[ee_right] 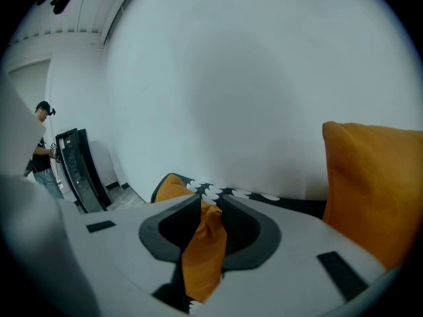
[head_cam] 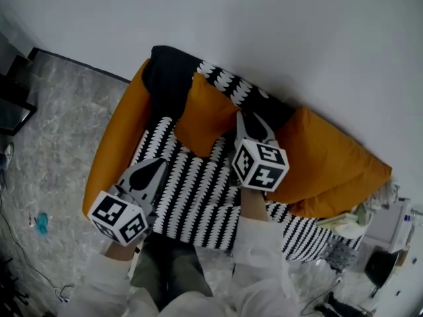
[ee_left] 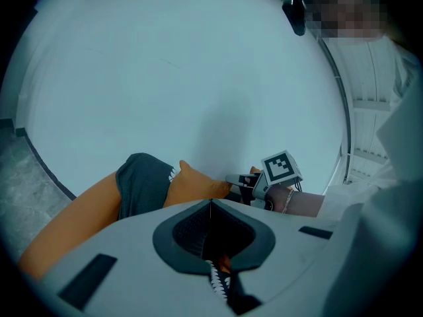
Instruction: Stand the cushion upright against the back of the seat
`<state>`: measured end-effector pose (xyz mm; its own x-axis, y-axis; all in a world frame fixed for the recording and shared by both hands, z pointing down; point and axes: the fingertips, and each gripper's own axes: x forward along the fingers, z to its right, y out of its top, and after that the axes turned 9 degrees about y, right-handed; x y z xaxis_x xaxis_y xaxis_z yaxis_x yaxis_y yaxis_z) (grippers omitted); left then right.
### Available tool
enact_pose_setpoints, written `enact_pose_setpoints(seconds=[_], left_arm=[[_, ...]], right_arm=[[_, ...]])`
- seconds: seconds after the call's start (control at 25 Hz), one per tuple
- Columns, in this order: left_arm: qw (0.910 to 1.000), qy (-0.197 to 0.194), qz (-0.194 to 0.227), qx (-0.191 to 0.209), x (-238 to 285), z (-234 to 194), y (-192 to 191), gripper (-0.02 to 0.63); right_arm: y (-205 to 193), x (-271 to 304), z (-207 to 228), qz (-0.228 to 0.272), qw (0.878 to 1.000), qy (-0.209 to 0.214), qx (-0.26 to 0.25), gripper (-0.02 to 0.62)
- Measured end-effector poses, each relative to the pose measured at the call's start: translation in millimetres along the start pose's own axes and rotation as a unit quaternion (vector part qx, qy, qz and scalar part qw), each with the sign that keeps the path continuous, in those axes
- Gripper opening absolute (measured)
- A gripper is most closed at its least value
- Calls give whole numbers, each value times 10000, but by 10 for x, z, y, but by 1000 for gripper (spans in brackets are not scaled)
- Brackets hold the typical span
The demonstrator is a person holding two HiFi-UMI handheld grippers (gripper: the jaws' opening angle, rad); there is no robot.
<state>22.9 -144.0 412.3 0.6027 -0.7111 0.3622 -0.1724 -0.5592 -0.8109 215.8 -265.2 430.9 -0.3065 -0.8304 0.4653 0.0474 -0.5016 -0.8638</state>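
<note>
R gripper [ee_right: 210,207]: jaws partway spread, w/ a corner of the orange cushion [head_cam: 205,114] lying in the gap. The cloth fills the space between them and hangs down below the tips. L gripper [ee_left: 211,207]: jaws pressed together at the tips, nothing between them; b/w patterned cloth shows underneath.

In the head view the R gripper's tip is at the cushion's right edge, up by the backrest. The L gripper hovers over the front left of the seat, well apart from the cushion.

The cushion stands roughly upright, leaning on the back of the sofa [head_cam: 115,144] toward its left end, lower edge on the b/w patterned cover [head_cam: 192,190]. A dark cloth [head_cam: 165,71] is draped over the backrest just beside it, at the left corner. A 2nd, bigger orange cushion [head_cam: 327,160] leans at the sofa's right end, apart from the first.

Sofa sits against a plain pale wall [head_cam: 264,25], on a grey marbled floor [head_cam: 59,124].
</note>
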Motion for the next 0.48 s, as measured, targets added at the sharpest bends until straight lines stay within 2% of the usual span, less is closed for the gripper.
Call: enact_pose_setpoints(seconds=[0.12, 0.48], left_arm=[[10000, -27, 6, -15, -5, 17, -2, 8], [9997, -159, 9, 200, -106, 239, 45, 8]], right_arm=[[52, -66, -57, 88, 9999, 48, 72, 101], [142, -446, -366, 334, 9993, 122, 73, 103]])
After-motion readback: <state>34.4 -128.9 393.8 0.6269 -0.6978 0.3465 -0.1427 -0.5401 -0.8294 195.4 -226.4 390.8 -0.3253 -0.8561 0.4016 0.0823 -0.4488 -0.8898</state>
